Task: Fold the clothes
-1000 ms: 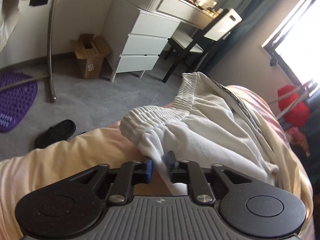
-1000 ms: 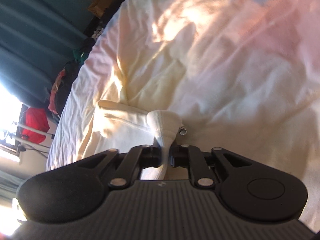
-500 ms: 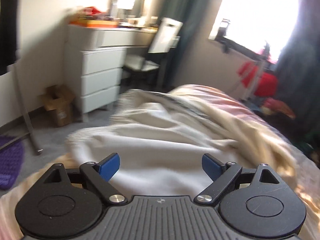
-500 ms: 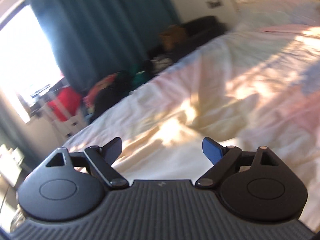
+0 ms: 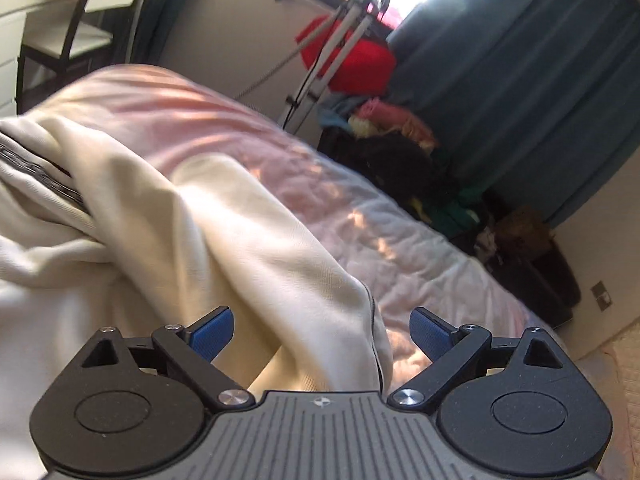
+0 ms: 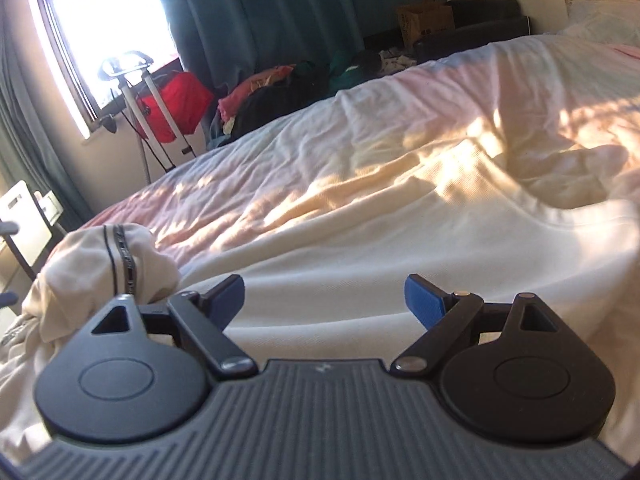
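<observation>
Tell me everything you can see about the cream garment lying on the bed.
The cream garment looks like soft knit cotton, rumpled rather than folded. A dark striped band runs along one bunched-up part. It lies on the pink and white bedsheet, partly in sunlight. Neither the left gripper nor the right gripper holds it; both are open above the cloth.

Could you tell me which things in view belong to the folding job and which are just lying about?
Job:
cream cotton garment with a dark striped trim
open left gripper
open right gripper
pink-white bedsheet

Lying about:
red bag on a metal stand
heap of coloured clothes
brown cardboard box
</observation>
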`<state>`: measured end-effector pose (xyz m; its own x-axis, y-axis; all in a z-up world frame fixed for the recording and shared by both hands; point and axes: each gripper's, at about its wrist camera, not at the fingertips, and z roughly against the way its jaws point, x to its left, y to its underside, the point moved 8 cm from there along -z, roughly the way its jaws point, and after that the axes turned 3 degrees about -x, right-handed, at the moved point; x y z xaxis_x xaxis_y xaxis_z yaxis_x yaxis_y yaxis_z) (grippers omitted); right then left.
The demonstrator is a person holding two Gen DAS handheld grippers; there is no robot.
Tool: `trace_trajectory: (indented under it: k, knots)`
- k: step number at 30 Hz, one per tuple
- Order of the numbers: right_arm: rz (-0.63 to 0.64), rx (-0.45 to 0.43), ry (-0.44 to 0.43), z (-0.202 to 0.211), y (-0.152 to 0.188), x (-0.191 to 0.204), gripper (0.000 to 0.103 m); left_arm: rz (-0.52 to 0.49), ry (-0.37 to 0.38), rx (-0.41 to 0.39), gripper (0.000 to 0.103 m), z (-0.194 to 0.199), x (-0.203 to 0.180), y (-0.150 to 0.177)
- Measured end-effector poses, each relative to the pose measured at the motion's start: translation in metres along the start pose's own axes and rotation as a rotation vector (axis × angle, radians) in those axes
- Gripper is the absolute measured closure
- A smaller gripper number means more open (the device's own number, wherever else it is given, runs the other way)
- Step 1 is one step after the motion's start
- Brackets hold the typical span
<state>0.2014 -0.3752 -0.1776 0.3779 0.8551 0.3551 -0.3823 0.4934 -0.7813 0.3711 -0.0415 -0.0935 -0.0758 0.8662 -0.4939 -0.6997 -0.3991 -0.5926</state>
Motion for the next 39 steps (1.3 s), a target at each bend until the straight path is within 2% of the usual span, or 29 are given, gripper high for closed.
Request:
trace_trajectory:
  k: [1, 3, 4, 6, 7, 9, 11, 13, 16, 17, 19, 21, 22, 25, 28, 30, 32, 34, 35, 36, 38, 39]
  knots:
    - [0.000, 0.008, -0.001, -0.007, 0.002, 0.001, 0.014, 0.014, -0.024, 0.027, 0.009, -0.018, 0.000, 0.000]
    - [0.006, 0.019, -0.004, -0.020, 0.007, 0.003, 0.014, 0.072, -0.082, 0.067, 0.017, -0.045, 0.009, -0.002]
    - [0.008, 0.024, -0.006, -0.027, 0.009, 0.003, 0.014, 0.078, -0.091, 0.060, 0.019, -0.055, 0.012, -0.007]
    - [0.006, 0.034, -0.014, -0.038, 0.013, 0.004, 0.014, 0.062, -0.112, 0.038, 0.039, -0.070, 0.014, -0.017]
    - [0.004, 0.036, -0.016, -0.043, 0.014, 0.003, 0.014, 0.015, -0.116, 0.034, 0.045, -0.077, 0.011, -0.024]
    - [0.005, 0.027, -0.015, -0.048, 0.015, 0.003, 0.014, -0.127, -0.101, 0.039, 0.083, -0.086, -0.009, -0.035]
    - [0.009, 0.010, -0.016, -0.048, 0.014, 0.003, 0.014, -0.307, -0.117, -0.001, 0.090, -0.083, -0.040, -0.045]
    - [0.010, -0.003, -0.016, -0.048, 0.013, 0.002, 0.014, -0.429, -0.071, -0.055, 0.092, -0.078, -0.074, -0.055]
    - [-0.001, -0.011, -0.004, -0.047, 0.011, -0.001, 0.015, -0.570, 0.088, -0.111, 0.094, -0.066, -0.128, -0.065]
    - [-0.005, -0.014, 0.000, -0.047, 0.011, -0.002, 0.015, -0.643, 0.173, -0.132, 0.094, -0.057, -0.150, -0.064]
    - [-0.013, -0.019, 0.007, -0.046, 0.010, -0.004, 0.015, -0.786, 0.346, -0.170, 0.095, -0.040, -0.191, -0.061]
    - [-0.020, -0.024, 0.015, -0.046, 0.009, -0.006, 0.015, -0.891, 0.557, -0.141, 0.095, -0.024, -0.222, -0.053]
    - [-0.024, -0.026, 0.019, -0.045, 0.009, -0.007, 0.015, -0.937, 0.629, -0.116, 0.095, -0.023, -0.235, -0.049]
    - [-0.035, -0.034, 0.030, -0.044, 0.007, -0.010, 0.015, -0.999, 0.679, -0.090, 0.095, -0.039, -0.259, -0.045]
    - [-0.037, -0.042, 0.041, -0.045, 0.006, -0.012, 0.015, -1.059, 0.597, -0.084, 0.095, -0.083, -0.271, -0.033]
    - [-0.027, -0.051, 0.046, -0.047, 0.006, -0.012, 0.015, -1.114, 0.500, -0.094, 0.094, -0.120, -0.271, -0.018]
    - [-0.017, -0.060, 0.050, -0.050, 0.006, -0.012, 0.014, -1.124, 0.390, -0.135, 0.092, -0.156, -0.267, -0.009]
    - [-0.005, -0.066, 0.053, -0.053, 0.007, -0.011, 0.014, -1.075, 0.313, -0.194, 0.079, -0.177, -0.260, -0.009]
    - [0.002, -0.064, 0.054, -0.055, 0.008, -0.010, 0.014, -1.036, 0.283, -0.223, 0.063, -0.186, -0.256, -0.010]
    - [0.009, -0.062, 0.055, -0.058, 0.010, -0.010, 0.014, -0.983, 0.274, -0.233, 0.041, -0.193, -0.253, -0.015]
    - [0.018, -0.067, 0.054, -0.061, 0.011, -0.009, 0.015, -0.904, 0.268, -0.238, 0.024, -0.201, -0.249, -0.024]
    - [0.021, -0.071, 0.053, -0.062, 0.011, -0.008, 0.015, -0.868, 0.264, -0.242, 0.023, -0.203, -0.247, -0.029]
